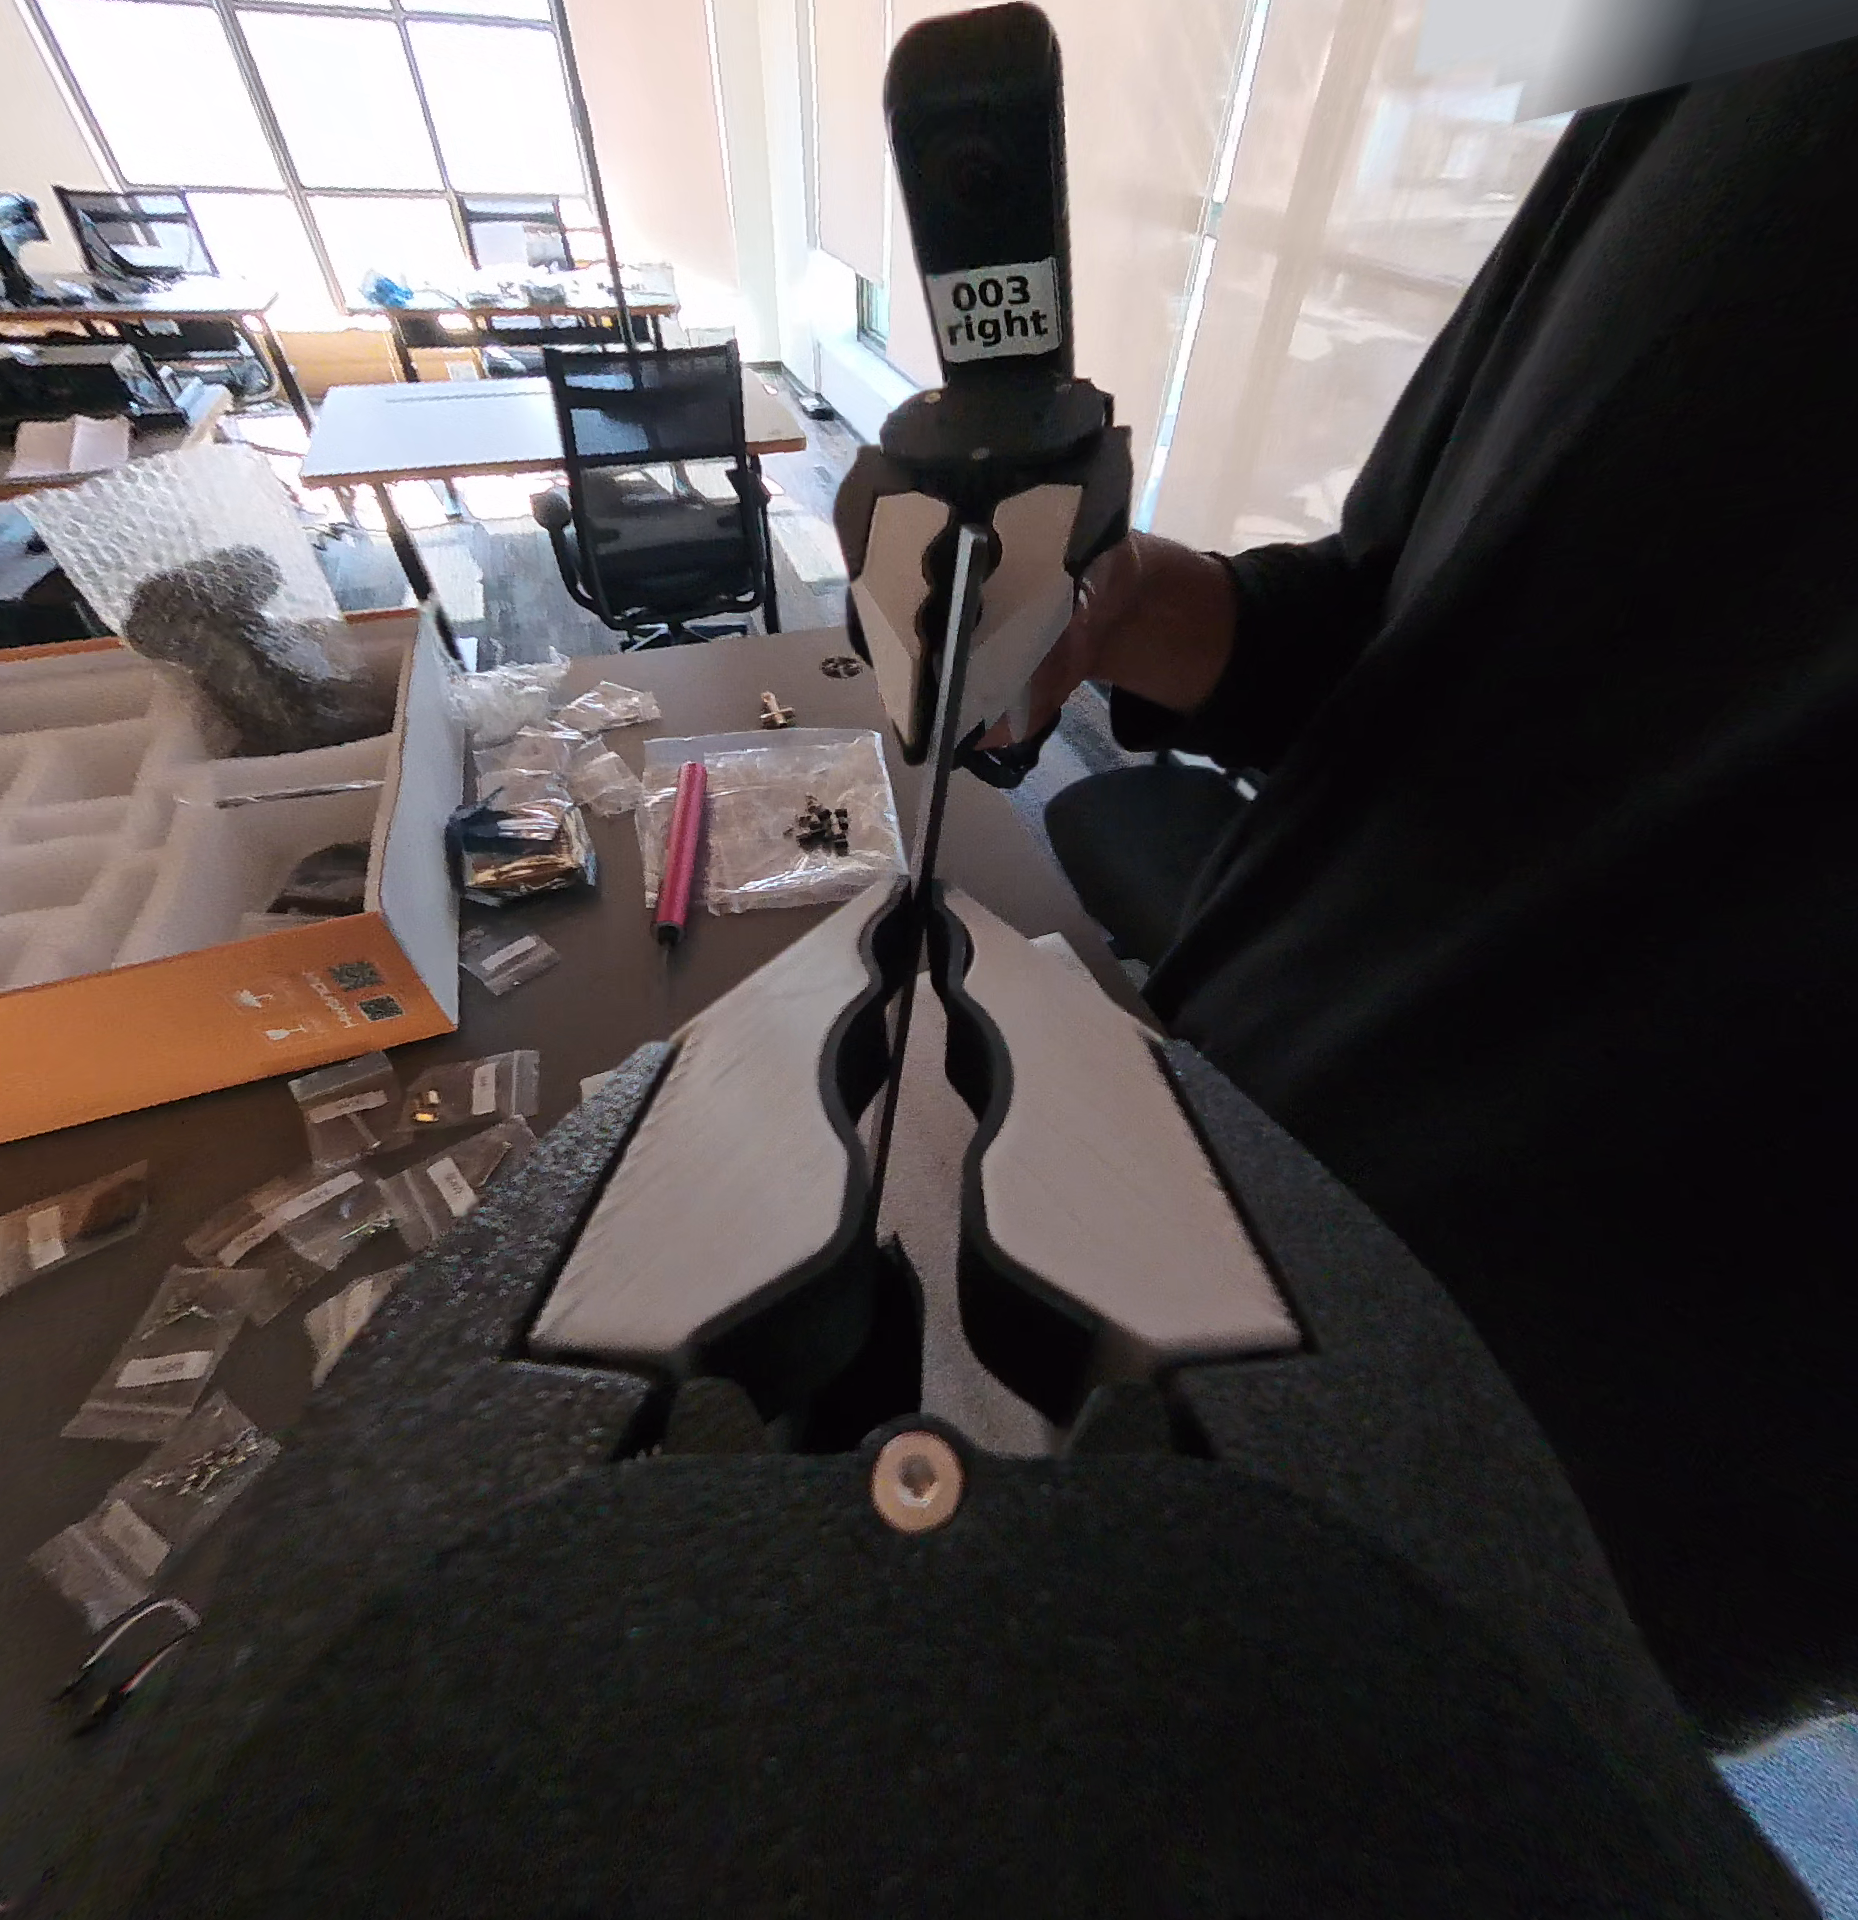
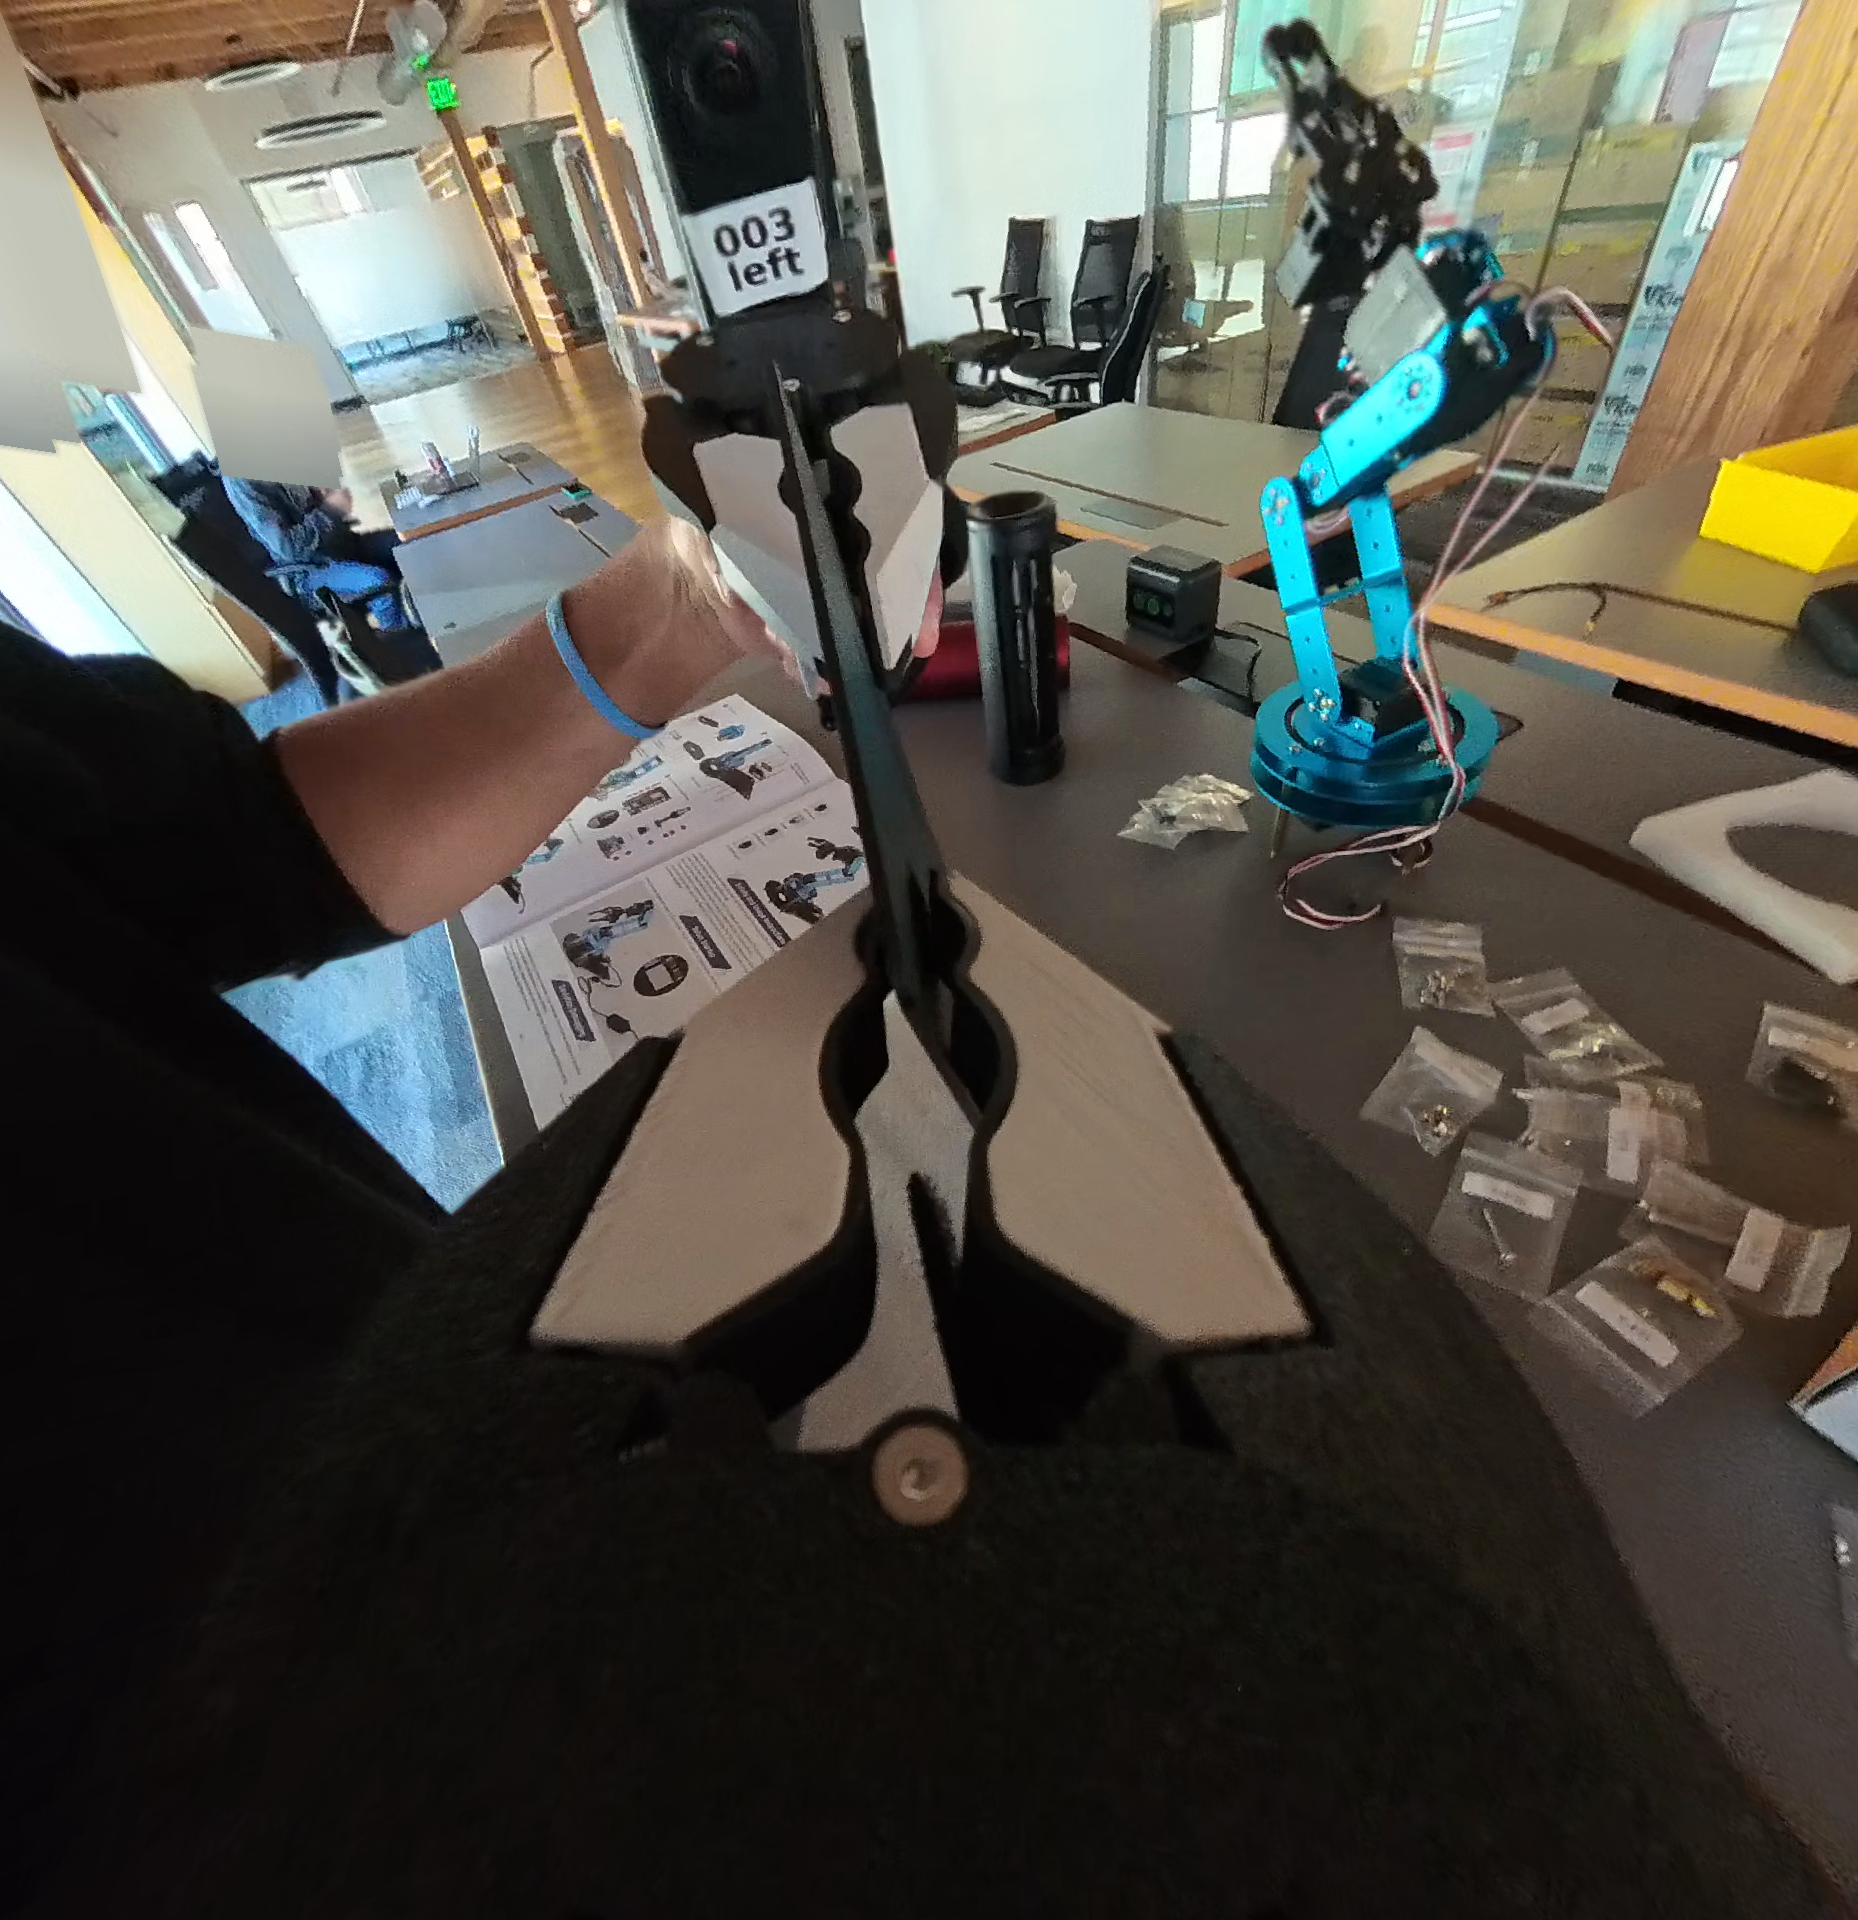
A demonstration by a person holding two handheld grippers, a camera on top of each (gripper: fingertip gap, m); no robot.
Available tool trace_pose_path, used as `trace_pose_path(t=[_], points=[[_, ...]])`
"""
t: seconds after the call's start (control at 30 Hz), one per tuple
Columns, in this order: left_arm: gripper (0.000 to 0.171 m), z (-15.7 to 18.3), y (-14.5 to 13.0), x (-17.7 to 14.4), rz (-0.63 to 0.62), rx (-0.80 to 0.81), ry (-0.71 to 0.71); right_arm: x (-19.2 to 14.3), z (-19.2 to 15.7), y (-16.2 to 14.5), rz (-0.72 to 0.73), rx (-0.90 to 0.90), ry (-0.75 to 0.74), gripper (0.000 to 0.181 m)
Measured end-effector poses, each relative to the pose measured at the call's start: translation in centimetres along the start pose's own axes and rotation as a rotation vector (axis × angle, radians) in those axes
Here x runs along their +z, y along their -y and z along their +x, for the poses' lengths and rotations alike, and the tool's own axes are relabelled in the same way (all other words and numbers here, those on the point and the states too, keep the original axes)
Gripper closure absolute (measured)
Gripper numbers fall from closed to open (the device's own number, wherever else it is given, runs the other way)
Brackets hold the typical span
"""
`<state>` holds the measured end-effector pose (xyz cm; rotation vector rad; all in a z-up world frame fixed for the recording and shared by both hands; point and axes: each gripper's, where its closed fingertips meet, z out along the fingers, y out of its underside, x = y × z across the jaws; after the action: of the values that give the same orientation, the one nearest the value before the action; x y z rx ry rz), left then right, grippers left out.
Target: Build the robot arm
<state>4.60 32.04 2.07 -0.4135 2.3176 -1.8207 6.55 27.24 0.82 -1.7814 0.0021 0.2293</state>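
A thin flat black plate is held in the air above the dark table, edge-on to both cameras. My left gripper is shut on its near end. My right gripper faces it from behind and is shut on the far end. In the right wrist view, the right gripper clamps the plate low down. The left gripper, in a hand with a blue wristband, clamps its upper end. The plate spans the gap between the two grippers.
An orange and white box with foam inserts, several small plastic bags and a magenta tool lie on the left. A blue robot arm, black cylinder, open manual, white foam piece and more bags lie on the right.
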Motion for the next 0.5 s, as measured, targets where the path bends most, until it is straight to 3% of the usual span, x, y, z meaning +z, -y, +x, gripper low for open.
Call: trace_pose_path(t=[0.23, 0.5], points=[[0.169, -0.7, -0.7, 0.9, 0.088, -0.101, -0.112, -0.9, -0.1, 0.9, -0.017, 0.032, -0.041, 0.181], [0.167, -1.2, -2.4, 1.9, 0.195, -0.187, -0.214, -0.9, -0.7, 0.1, -0.089, -0.097, -0.163, 0.181]])
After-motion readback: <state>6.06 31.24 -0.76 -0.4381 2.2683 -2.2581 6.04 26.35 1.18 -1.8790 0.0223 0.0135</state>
